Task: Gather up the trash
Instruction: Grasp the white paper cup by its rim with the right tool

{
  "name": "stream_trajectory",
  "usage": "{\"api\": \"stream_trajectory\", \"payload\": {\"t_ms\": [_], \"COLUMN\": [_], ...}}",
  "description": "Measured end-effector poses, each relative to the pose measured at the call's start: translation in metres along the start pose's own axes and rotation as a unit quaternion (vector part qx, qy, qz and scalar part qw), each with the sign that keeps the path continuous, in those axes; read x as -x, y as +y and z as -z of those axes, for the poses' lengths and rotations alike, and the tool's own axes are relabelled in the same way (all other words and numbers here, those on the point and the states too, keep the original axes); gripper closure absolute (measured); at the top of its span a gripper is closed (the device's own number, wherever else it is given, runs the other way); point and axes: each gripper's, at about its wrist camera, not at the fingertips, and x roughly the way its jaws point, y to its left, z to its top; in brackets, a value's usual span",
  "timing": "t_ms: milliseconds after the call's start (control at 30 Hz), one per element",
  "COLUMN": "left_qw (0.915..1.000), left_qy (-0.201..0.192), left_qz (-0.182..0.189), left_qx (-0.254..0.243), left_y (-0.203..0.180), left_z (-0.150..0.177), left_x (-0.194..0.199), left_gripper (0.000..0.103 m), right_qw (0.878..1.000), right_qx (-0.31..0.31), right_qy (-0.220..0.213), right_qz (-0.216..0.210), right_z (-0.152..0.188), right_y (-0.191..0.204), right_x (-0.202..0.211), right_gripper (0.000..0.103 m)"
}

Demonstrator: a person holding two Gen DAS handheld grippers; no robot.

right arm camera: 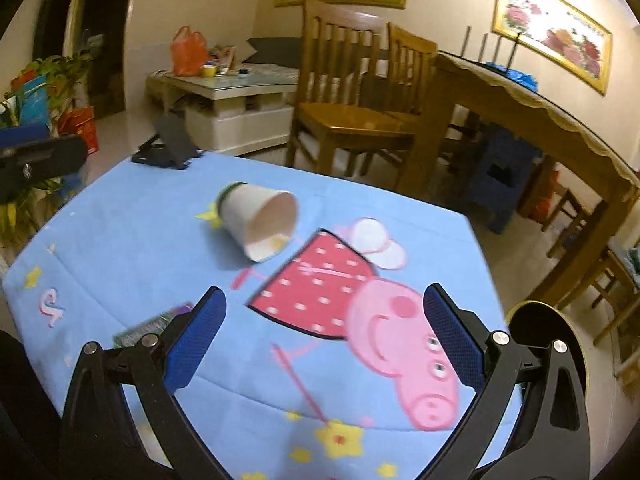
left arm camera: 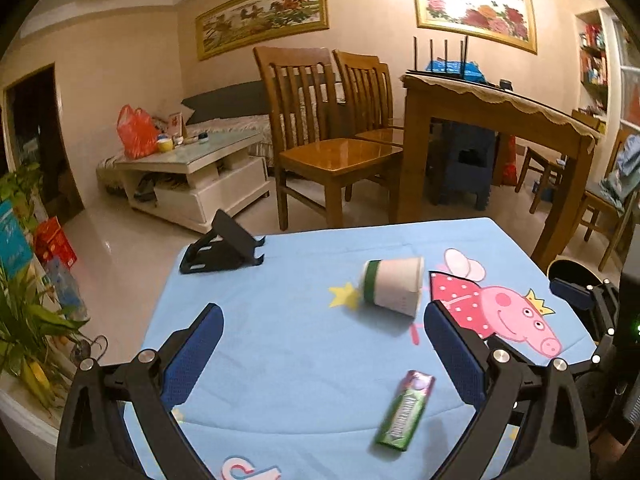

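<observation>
Both tools were released — the left tool (left arm camera: 322,322) and right tool (right arm camera: 324,308) hovered above the surface (left arm camera: 280,340); a tipped cup (left arm camera: 394,286) lay at twelve o'clock, a gum pack (left arm camera: 404,410) nearer.

Cup (left arm camera: 392,286) beyond gum pack (left arm camera: 405,411), on table (left arm camera: 280,340)

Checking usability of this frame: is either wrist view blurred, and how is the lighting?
Left wrist: warm dim indoor light, paper cup and gum pack slightly smeared, glare on the flower painting. Right wrist: stronger motion blur across the cup and tablecloth; fisheye bending in both.
</observation>
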Motion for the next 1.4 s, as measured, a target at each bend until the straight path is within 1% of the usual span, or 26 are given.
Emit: {"api": "stream_trajectory", "payload": {"t_ms": [67,167,300,367,400,467,567,633,667,733,800,833,900,933,967,1000,1033,1067,1100,1133,1200,1267,1333,1400], "left_qw": [0.9999,0.9995,0.9978,0.9971,0.9964,0.9949,0.9933,0.9933,0.9934,0.9938,0.9939,0.9939,0.9938,0.9936,0.9935,0.9935,0.9937,0.9939,0.9942,0.9946,0.9954,0.9968,0.9976,0.9964], "left_qy": [0.004,0.010,0.031,0.031,0.030,0.038,0.043,0.047,0.049,0.050,0.049,0.050,0.053,0.056,0.059,0.061,0.063,0.063,0.061,0.059,0.058,0.057,0.059,0.061], "left_qz": [0.000,-0.009,-0.017,-0.035,-0.052,-0.067,-0.063,-0.060,-0.060,-0.058,-0.055,-0.052,-0.046,-0.042,-0.040,-0.039,-0.039,-0.041,-0.045,-0.049,-0.048,-0.030,0.010,0.057], "left_qx": [0.010,0.028,0.056,0.060,0.061,0.066,0.087,0.087,0.085,0.080,0.081,0.084,0.087,0.088,0.088,0.087,0.084,0.080,0.076,0.069,0.060,0.048,0.034,0.011], "left_y": [0.011,0.029,0.053,0.063,0.068,0.077,0.091,0.092,0.092,0.090,0.090,0.090,0.090,0.090,0.089,0.088,0.086,0.084,0.082,0.080,0.077,0.070,0.059,0.043], "left_z": [0.003,0.009,0.018,0.022,0.025,0.026,0.027,0.027,0.027,0.027,0.027,0.027,0.027,0.028,0.028,0.028,0.029,0.029,0.029,0.030,0.030,0.031,0.032,0.034], "left_x": [-0.004,-0.012,-0.030,-0.036,-0.038,-0.043,-0.045,-0.047,-0.047,-0.047,-0.047,-0.047,-0.048,-0.050,-0.051,-0.052,-0.052,-0.052,-0.052,-0.051,-0.050,-0.049,-0.048,-0.046], "left_gripper": [0.006,0.006,0.006,0.006,0.006,0.006,0.006,0.006,0.006,0.006,0.006,0.006,0.006,0.006,0.006,0.006,0.006,0.006,0.006,0.006,0.006,0.006,0.006,0.006], "right_qw": [1.000,0.999,0.993,0.990,0.988,0.987,0.986,0.982,0.980,0.982,0.981,0.979,0.974,0.969,0.965,0.957,0.949,0.940,0.936,0.934,0.931,0.929,0.925,0.927], "right_qx": [-0.001,-0.007,-0.056,-0.082,-0.096,-0.112,-0.124,-0.147,-0.153,-0.147,-0.160,-0.171,-0.191,-0.198,-0.202,-0.208,-0.216,-0.224,-0.224,-0.223,-0.222,-0.225,-0.233,-0.236], "right_qy": [0.005,0.019,0.042,0.060,0.070,0.081,0.101,0.107,0.111,0.116,0.110,0.104,0.101,0.109,0.116,0.128,0.137,0.146,0.151,0.151,0.150,0.145,0.134,0.123], "right_qz": [-0.014,-0.045,-0.100,-0.101,-0.096,-0.083,-0.038,-0.054,-0.059,-0.027,-0.012,-0.021,-0.063,-0.101,-0.123,-0.156,-0.184,-0.211,-0.225,-0.234,-0.249,-0.257,-0.268,-0.264], "right_z": [-0.003,-0.016,-0.042,-0.054,-0.060,-0.069,-0.080,-0.083,-0.084,-0.085,-0.085,-0.084,-0.081,-0.079,-0.078,-0.075,-0.072,-0.069,-0.065,-0.064,-0.058,-0.052,-0.044,-0.036], "right_y": [0.004,0.011,0.014,0.018,0.021,0.028,0.039,0.040,0.041,0.041,0.035,0.031,0.025,0.023,0.024,0.023,0.024,0.024,0.024,0.025,0.020,0.012,-0.006,-0.022], "right_x": [-0.003,-0.017,-0.046,-0.064,-0.073,-0.087,-0.110,-0.121,-0.125,-0.129,-0.124,-0.121,-0.120,-0.124,-0.128,-0.134,-0.137,-0.140,-0.140,-0.139,-0.132,-0.121,-0.105,-0.086], "right_gripper": [0.006,0.006,0.006,0.006,0.006,0.006,0.006,0.006,0.008,0.008,0.006,0.005,0.005,0.013,0.042,0.055,0.077,0.090,0.092,0.098,0.098,0.098,0.098,0.098]}}
